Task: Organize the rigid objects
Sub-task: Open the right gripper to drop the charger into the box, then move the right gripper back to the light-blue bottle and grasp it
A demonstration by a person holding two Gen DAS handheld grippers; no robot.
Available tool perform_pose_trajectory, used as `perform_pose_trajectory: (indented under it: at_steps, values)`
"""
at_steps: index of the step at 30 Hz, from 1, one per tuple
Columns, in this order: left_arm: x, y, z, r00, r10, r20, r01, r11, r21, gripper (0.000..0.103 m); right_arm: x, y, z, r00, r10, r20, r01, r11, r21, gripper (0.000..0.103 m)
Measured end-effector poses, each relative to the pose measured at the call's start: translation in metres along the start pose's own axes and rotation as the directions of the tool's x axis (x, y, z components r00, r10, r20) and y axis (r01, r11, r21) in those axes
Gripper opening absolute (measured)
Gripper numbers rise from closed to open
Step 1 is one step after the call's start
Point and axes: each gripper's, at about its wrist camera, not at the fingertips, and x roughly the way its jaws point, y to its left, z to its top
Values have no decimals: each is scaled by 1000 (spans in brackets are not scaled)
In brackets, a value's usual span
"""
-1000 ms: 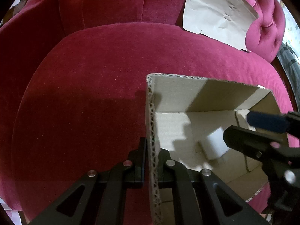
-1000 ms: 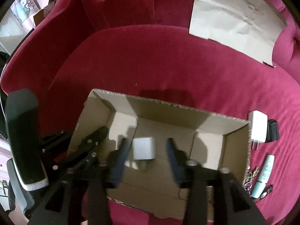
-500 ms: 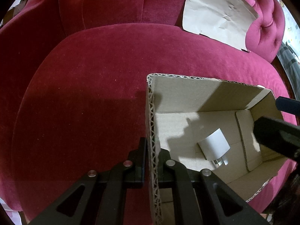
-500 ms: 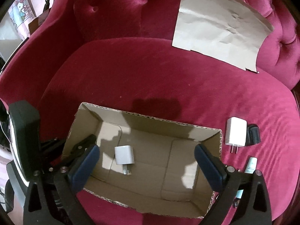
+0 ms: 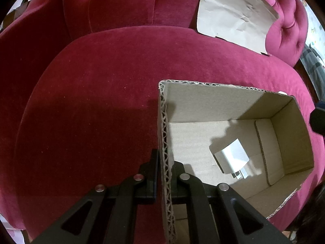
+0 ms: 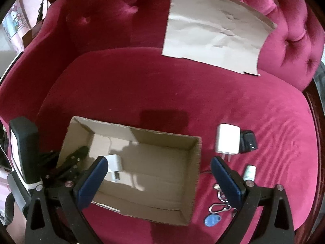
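An open cardboard box [image 6: 195, 162] sits on the red velvet seat. A small white charger [image 5: 231, 158] lies on the box floor; it also shows in the right wrist view [image 6: 114, 165]. My left gripper [image 5: 163, 162] is shut on the box's left wall [image 5: 165, 134]. My right gripper [image 6: 158, 174] is open and empty, raised above the box. On the seat right of the box lie a larger white charger [image 6: 227, 141], a black adapter [image 6: 248, 142], a small white tube [image 6: 249, 171] and keys with a blue fob [image 6: 212, 220].
A sheet of brown paper [image 6: 215, 34] leans on the tufted sofa back [image 6: 101, 16]. The seat cushion [image 5: 91, 105] stretches left of and behind the box. The sofa's right edge [image 6: 316, 122] lies beyond the small items.
My right gripper opened, let the small white charger drop into the box, and rose back and to the right. My left gripper has kept its hold on the box wall.
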Motion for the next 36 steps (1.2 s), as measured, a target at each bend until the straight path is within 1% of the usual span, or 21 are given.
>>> perform_pose_trajectory:
  at_steps: [12,23,28,36]
  values:
    - [0,-1,0,1000,5,3,-5,1000,5,6,-13,-48,-5,998,-61,-4,61,996,66,103]
    - [0,-2,-1,1000,6,4,-6,1000,5,6,-16,-99,-16,990,-137,-21,139,981,135,103]
    - [0,-3,0,1000,8,3,-8,1000,5,6,-11,-120,-24,985,-165,-41,169,971,170,103]
    - [0,-3,0,1000,7,4,-7,1000,4,6,14,-151,-40,977,-189,-101,208,953,221,103]
